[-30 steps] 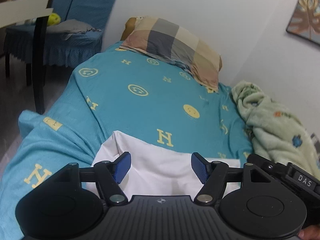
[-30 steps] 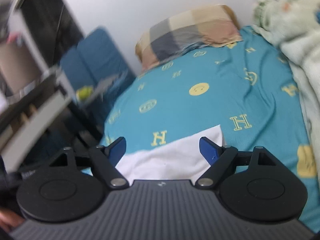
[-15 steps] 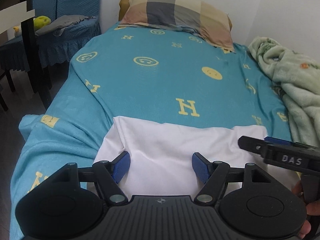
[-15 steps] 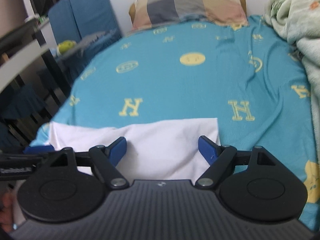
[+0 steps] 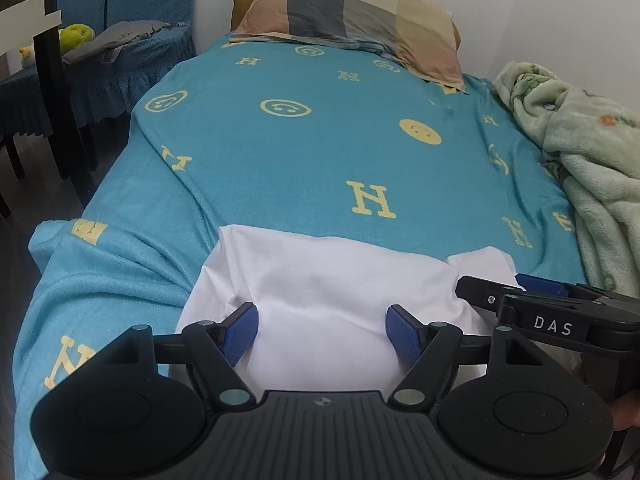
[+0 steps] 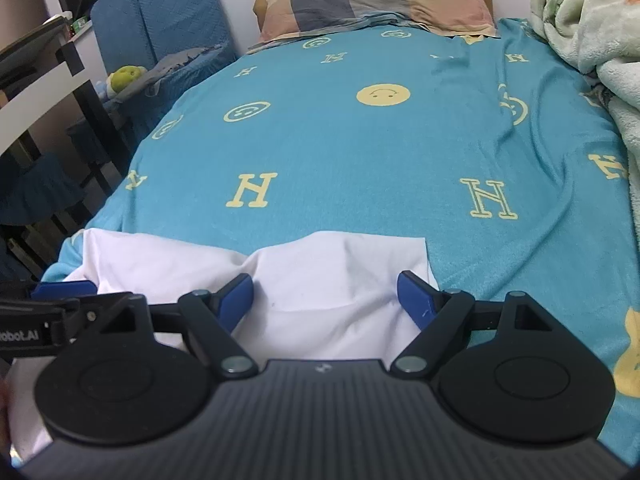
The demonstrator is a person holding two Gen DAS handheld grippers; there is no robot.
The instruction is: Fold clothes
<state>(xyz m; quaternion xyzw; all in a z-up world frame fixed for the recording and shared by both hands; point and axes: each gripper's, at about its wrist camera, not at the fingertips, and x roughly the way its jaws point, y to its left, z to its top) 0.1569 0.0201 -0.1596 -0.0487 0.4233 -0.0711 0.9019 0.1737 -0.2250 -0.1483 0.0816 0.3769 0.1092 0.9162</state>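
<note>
The left gripper is hanging with its blue-padded jaws spread wide, gripping nothing, over the near part of a white garment. The right gripper is doing the same — jaws wide apart, nothing between them — over the garment's right-hand portion. In the left wrist view the right gripper is showing at 4 o'clock, seen side-on just beside the cloth's right corner; in the right wrist view the left gripper is poking in at 9 o'clock.

The garment is lying at the near end of a teal bedspread printed with yellow letters and smiley faces. At 12 o'clock a checked pillow is resting at the head of the bed. At 3 o'clock a pale green blanket is lying bunched along the wall — and at 10 o'clock a blue-covered chair is standing beside the bed.
</note>
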